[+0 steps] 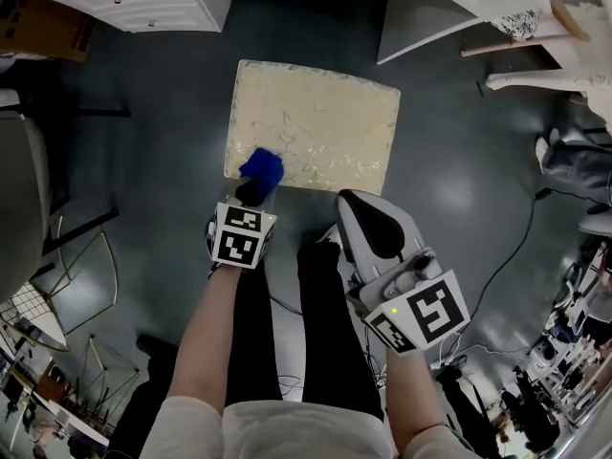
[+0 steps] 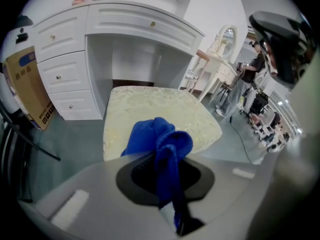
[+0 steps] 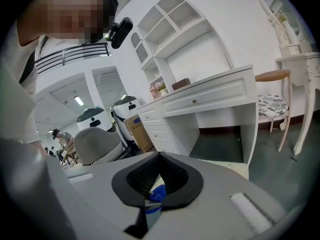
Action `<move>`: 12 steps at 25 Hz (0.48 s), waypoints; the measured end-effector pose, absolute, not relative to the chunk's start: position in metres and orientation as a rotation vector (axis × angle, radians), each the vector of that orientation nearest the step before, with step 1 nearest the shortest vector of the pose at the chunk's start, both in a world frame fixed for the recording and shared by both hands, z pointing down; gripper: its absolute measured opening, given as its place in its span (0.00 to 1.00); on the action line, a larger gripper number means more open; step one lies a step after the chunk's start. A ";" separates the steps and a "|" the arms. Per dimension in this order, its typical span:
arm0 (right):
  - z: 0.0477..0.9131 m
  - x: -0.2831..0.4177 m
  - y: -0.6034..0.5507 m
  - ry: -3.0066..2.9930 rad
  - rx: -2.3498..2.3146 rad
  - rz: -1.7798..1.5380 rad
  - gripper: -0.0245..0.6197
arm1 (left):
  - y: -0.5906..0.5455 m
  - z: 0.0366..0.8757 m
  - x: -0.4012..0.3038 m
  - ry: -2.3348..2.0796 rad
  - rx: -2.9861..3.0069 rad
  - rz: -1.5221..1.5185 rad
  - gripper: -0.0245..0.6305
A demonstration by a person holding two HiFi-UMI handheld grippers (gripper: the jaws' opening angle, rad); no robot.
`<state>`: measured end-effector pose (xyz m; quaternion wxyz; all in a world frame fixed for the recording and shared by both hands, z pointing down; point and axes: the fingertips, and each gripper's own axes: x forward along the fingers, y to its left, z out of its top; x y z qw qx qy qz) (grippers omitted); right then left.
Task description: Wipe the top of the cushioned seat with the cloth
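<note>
The cushioned seat (image 1: pixel 316 122) is a cream, patterned square on the dark floor ahead of me. A blue cloth (image 1: pixel 261 167) rests on its near left corner. My left gripper (image 1: pixel 251 191) is shut on that cloth; in the left gripper view the cloth (image 2: pixel 160 139) bunches up between the jaws (image 2: pixel 167 179) over the seat (image 2: pixel 165 109). My right gripper (image 1: pixel 368 223) hovers off the seat's near right corner, level with my knees. In the right gripper view its jaws (image 3: pixel 157 181) stand shut with nothing held, and a scrap of blue cloth (image 3: pixel 158 193) shows past them.
A white desk with drawers (image 2: pixel 125 34) stands behind the seat, with a cardboard box (image 1: pixel 43 22) to its left. A white chair (image 1: pixel 564 46) stands at the upper right. A cable (image 1: pixel 512 247) runs across the floor on the right, and wire frames (image 1: pixel 57 285) stand on the left.
</note>
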<state>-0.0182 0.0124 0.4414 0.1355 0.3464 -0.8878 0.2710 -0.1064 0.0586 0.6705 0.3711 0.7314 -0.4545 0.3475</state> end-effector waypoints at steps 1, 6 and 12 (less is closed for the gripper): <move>0.442 -0.022 0.013 -2.571 0.999 0.786 0.04 | 0.059 0.670 -0.111 -1.168 1.874 0.893 0.11; 0.443 -0.037 0.016 -2.574 0.979 0.784 0.04 | 0.062 0.673 -0.133 -1.191 1.865 0.904 0.11; 0.443 -0.053 0.019 -2.579 0.960 0.781 0.04 | 0.066 0.675 -0.159 -1.222 1.826 0.913 0.11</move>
